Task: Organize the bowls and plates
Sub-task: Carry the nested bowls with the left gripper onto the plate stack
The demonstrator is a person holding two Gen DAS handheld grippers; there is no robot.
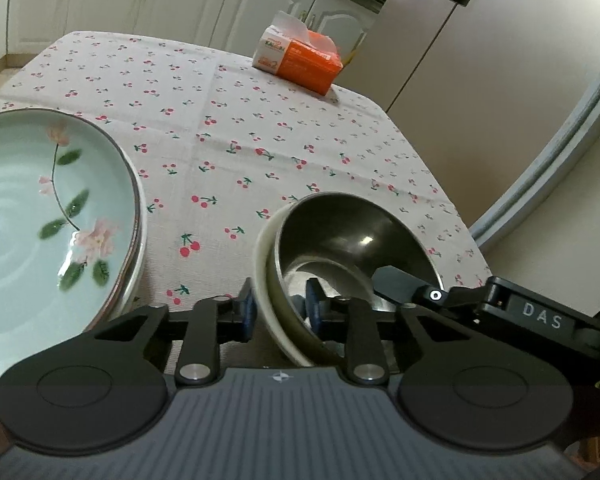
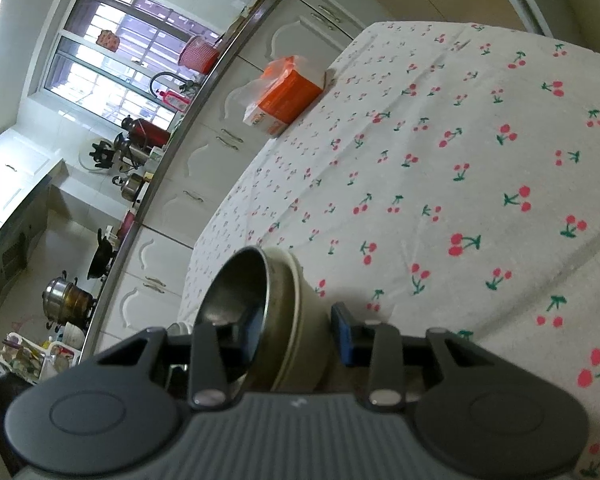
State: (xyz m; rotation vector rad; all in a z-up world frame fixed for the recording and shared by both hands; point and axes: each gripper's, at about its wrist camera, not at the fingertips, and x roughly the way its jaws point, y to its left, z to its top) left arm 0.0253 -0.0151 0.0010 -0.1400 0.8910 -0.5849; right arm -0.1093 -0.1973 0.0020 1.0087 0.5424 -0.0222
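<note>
A steel bowl (image 1: 352,240) sits nested in a cream bowl (image 1: 266,284), both tilted near the table's front right. My left gripper (image 1: 282,306) straddles the near rim of the nested bowls, one pad outside and one inside. My right gripper (image 2: 298,334) straddles the opposite rim of the same stack (image 2: 284,308), left pad inside the steel bowl (image 2: 236,296), right pad outside the cream wall. Its black body shows in the left wrist view (image 1: 500,304). A pale green flowered plate (image 1: 40,216) lies on a stack at the left.
The table has a cherry-print cloth (image 1: 240,132). An orange tissue box (image 1: 300,60) stands at its far edge. White cabinets (image 1: 100,0) run behind, a fridge (image 1: 500,60) is at the right. A kitchen counter with pots (image 2: 112,200) runs left in the right wrist view.
</note>
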